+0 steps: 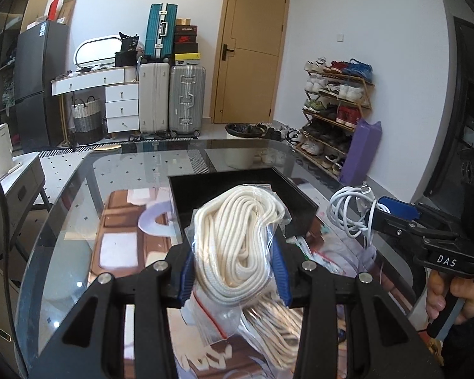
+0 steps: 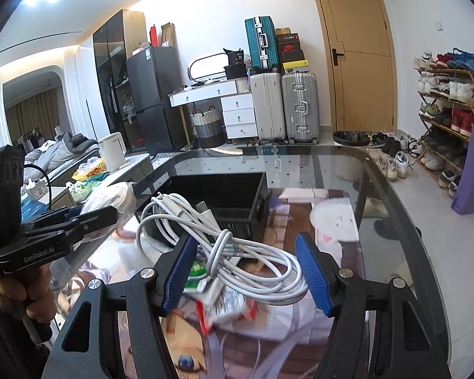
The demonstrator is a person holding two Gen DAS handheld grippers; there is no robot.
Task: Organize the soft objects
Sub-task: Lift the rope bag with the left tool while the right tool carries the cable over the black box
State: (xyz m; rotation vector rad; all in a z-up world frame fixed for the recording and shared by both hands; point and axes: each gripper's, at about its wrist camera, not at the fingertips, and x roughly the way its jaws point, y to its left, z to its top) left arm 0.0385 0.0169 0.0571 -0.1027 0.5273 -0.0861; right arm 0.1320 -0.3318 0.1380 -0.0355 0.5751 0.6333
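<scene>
Left gripper: blue pads clamped on a clear zip bag of cream rope, held above the glass table, just in front of the black box. Black box: open-topped, on the table, centre. White cable bundle: coiled, lying between the pads of the right gripper; jaws stand apart, left pad touching the coil, right pad beside it. Snack packets: on the table beneath the cable.

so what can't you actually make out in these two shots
- Black box interior: left wrist view, hidden by the bagged white rope.
- Right claw grip on the white cable: right wrist view, pads look apart; contact unclear.
- Red-and-white packet: blurred under the cable, print unreadable.
</scene>
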